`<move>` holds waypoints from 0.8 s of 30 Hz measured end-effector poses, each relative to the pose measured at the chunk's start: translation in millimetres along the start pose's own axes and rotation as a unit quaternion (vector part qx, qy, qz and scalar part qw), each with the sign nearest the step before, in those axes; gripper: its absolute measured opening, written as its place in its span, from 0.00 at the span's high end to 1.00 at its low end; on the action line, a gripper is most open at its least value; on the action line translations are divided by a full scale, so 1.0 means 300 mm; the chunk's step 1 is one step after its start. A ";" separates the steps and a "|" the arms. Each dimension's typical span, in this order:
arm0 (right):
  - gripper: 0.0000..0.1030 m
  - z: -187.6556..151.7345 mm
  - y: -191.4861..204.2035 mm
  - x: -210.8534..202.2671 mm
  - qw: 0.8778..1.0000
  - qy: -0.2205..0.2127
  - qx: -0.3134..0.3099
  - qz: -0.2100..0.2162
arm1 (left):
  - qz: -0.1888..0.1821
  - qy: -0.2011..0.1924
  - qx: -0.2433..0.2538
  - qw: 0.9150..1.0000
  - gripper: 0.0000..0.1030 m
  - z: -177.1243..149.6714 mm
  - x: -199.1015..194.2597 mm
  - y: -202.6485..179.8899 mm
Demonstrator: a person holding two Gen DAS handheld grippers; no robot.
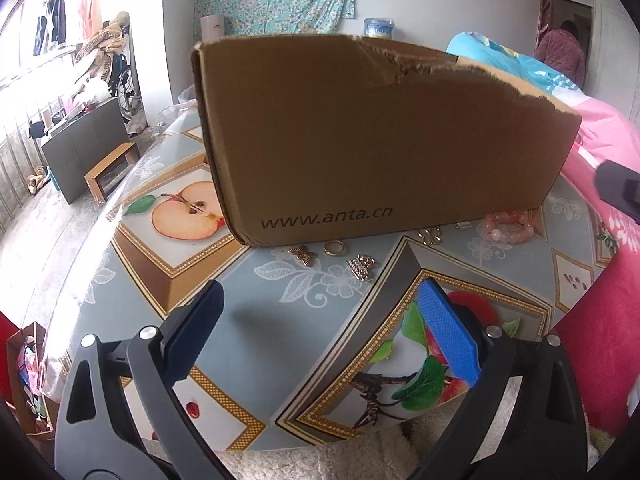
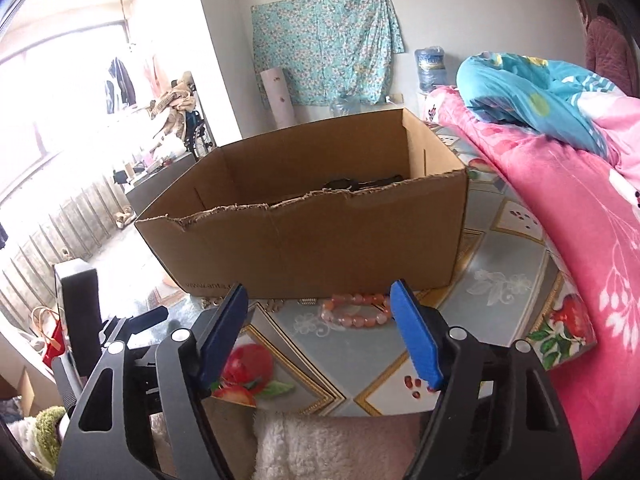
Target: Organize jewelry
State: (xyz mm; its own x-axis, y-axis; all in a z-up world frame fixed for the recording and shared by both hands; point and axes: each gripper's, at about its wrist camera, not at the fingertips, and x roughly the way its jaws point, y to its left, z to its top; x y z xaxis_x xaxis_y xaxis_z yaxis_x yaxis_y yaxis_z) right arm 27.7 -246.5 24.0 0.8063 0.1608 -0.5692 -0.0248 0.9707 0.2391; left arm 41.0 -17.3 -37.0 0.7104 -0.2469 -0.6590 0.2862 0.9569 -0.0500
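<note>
Cardboard box (image 1: 376, 136) ahead — bare tablecloth (image 1: 256, 320) before it.

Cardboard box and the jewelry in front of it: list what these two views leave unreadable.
- Brown cardboard box interior: left wrist view, near wall hides it; right wrist view shows only a dark shape over the torn rim.
- Small gold charms: too small to identify.
- Pink bead bracelet: right gripper finger partly covers it.

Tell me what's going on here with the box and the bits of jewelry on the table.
A person holds a gripper in each hand over a patterned table. Small pieces lie along the near side of a torn cardboard box: a gold butterfly charm, a gold ring, a rhinestone clip and a pink bead bracelet. The left gripper and the right gripper both have open jaws with nothing in them. Nothing has been picked up yet; something dark lies in the box.
</note>
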 end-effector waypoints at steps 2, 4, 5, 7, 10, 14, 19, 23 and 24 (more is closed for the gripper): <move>0.40 0.020 -0.006 0.030 0.999 0.012 0.015 0.026 | -0.004 -0.014 0.019 1.000 0.31 0.008 -0.026 0.002; 0.45 0.032 -0.016 0.060 0.998 0.023 0.033 0.050 | -0.013 -0.024 0.036 0.999 0.43 0.021 -0.044 0.003; 0.49 0.037 -0.018 0.076 0.997 0.030 0.039 0.059 | -0.020 -0.026 0.041 0.999 0.46 0.031 -0.050 0.005; 0.54 0.044 -0.015 0.107 0.996 0.045 0.043 0.069 | -0.032 -0.029 0.049 0.998 0.55 0.054 -0.058 0.006; 0.60 0.061 -0.012 0.148 0.994 0.057 0.052 0.081 | -0.042 -0.027 0.051 0.997 0.57 0.090 -0.046 -0.001; 0.63 0.088 -0.002 0.179 0.994 0.054 0.053 0.083 | -0.037 -0.025 0.041 0.998 0.58 0.112 -0.036 -0.006; 0.63 0.098 0.006 0.203 0.994 0.050 0.055 0.082 | -0.029 -0.024 0.034 0.999 0.58 0.142 -0.004 0.018; 0.63 0.105 -0.005 0.204 0.994 0.040 0.061 0.084 | -0.035 -0.027 0.017 0.999 0.58 0.168 0.022 0.043; 0.63 0.108 -0.010 0.203 0.994 0.037 0.060 0.080 | -0.035 -0.029 0.016 0.999 0.58 0.172 0.026 0.045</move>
State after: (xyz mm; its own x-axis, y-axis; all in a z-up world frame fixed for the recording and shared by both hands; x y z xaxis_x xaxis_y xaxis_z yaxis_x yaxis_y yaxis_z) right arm 96.0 -245.3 14.1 0.7522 0.3292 -0.5708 -0.0762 0.9039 0.4209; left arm 83.5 -14.1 -4.0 0.7233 -0.3224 -0.6107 0.3559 0.9319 -0.0705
